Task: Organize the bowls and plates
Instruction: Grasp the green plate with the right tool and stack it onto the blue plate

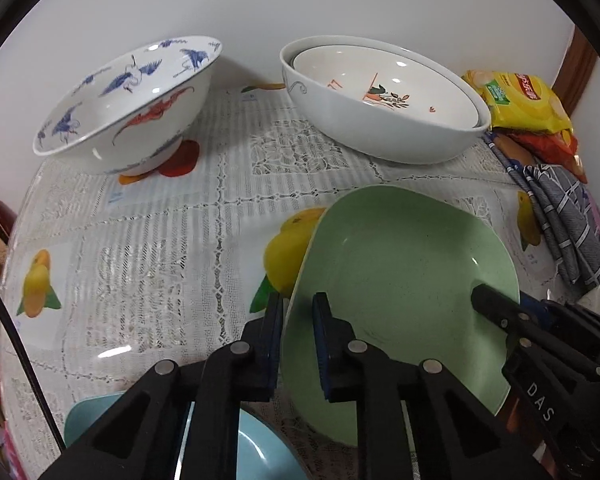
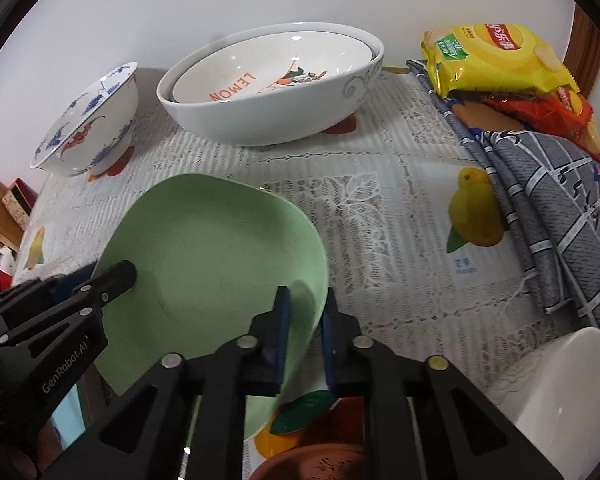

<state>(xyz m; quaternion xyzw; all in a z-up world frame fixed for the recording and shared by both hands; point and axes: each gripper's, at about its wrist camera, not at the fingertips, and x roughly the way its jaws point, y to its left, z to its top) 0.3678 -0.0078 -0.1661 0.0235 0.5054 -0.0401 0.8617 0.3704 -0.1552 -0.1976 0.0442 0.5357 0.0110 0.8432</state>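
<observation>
A green plate [image 1: 400, 280] is held tilted above the table between both grippers. My left gripper [image 1: 298, 340] is shut on its left rim, one finger on each side. My right gripper [image 2: 305, 336] is shut on its right rim [image 2: 220, 248]. The right gripper also shows in the left wrist view [image 1: 500, 312], and the left gripper in the right wrist view [image 2: 112, 280]. A blue-patterned bowl [image 1: 128, 108] stands at the back left. Two nested white bowls [image 1: 380, 100] stand at the back middle. A light blue plate [image 1: 256, 448] lies under my left gripper.
Yellow and red snack bags [image 2: 496, 56] and a grey checked cloth [image 2: 560, 208] lie at the right. A white bowl [image 2: 564, 392] and a terracotta dish [image 2: 312, 464] sit near the front edge. The wall is close behind the bowls. Boxes [image 2: 4, 208] stand beyond the left table edge.
</observation>
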